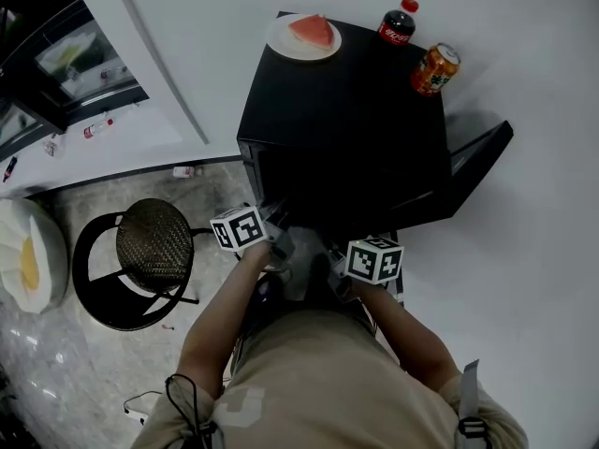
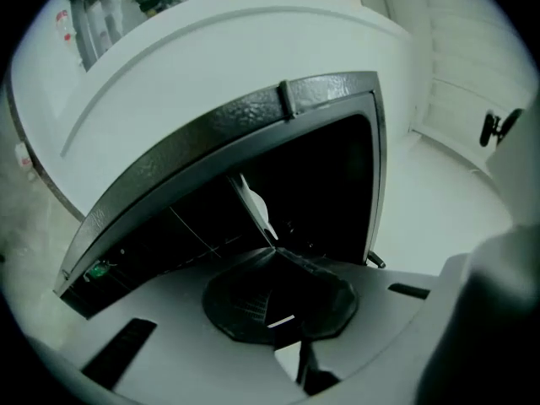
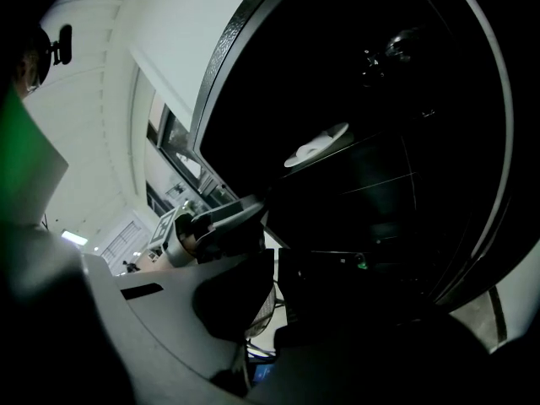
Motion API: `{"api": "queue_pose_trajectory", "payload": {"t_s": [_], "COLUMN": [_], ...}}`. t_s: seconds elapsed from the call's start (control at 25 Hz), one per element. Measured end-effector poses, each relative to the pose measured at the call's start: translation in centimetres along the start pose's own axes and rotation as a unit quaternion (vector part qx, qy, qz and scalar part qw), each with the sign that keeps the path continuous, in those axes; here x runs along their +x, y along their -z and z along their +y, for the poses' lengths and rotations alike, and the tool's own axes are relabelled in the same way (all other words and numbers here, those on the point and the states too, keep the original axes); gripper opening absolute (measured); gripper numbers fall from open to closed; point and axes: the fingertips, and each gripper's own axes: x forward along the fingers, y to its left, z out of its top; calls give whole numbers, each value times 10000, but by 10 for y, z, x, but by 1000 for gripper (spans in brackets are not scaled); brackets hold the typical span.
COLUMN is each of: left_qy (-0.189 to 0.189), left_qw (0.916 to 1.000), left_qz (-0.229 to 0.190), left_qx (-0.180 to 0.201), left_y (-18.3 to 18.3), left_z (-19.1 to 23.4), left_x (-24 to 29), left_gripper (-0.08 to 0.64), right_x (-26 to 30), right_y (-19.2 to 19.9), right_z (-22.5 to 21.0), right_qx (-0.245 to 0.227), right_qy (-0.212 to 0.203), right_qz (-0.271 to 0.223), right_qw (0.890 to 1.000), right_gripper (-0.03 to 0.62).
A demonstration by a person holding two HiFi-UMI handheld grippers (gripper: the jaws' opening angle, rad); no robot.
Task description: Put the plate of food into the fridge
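on top of the black fridge (image 1: 346, 120), the plate of watermelon (image 1: 302, 36) sits untouched, near a cola bottle (image 1: 397, 22) and can (image 1: 435, 69). the door (image 1: 477, 152) stands open, apparently to receive it. left gripper (image 2: 283, 298) and right gripper (image 3: 274, 302) face the opening, jaws pressed together on nothing.

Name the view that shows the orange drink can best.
The head view: the orange can stands in plain sight atop the black fridge, near the cola bottle. Both gripper views face the fridge's dark inside and show no can.
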Motion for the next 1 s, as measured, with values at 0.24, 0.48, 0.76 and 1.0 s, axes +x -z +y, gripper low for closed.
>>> {"api": "queue_pose_trajectory", "payload": {"t_s": [0.24,0.48,0.76,1.0], "left_qy": [-23,-23,137,203], "left_qw": [9999,9998,9993,9976], "left_qz": [-34,-145,-112,153], "left_qx": [110,144,324,647], "left_y": [-7,-15,-21,-13], "left_z": [-6,-5,-19,-27], "left_x": [-19,-38,-48,-56], "left_gripper": [11,11,11,11], "right_x": [1,4,7,5], "right_y": [3,8,10,15], "right_z": [8,18,30,40], "right_qx": [-104,-136,-449,-676], "right_qy": [34,53,124,231], "right_qz": [-47,-71,-129,-157], "right_qw": [9999,9999,9988,9973], "right_gripper": [31,31,31,31]}}
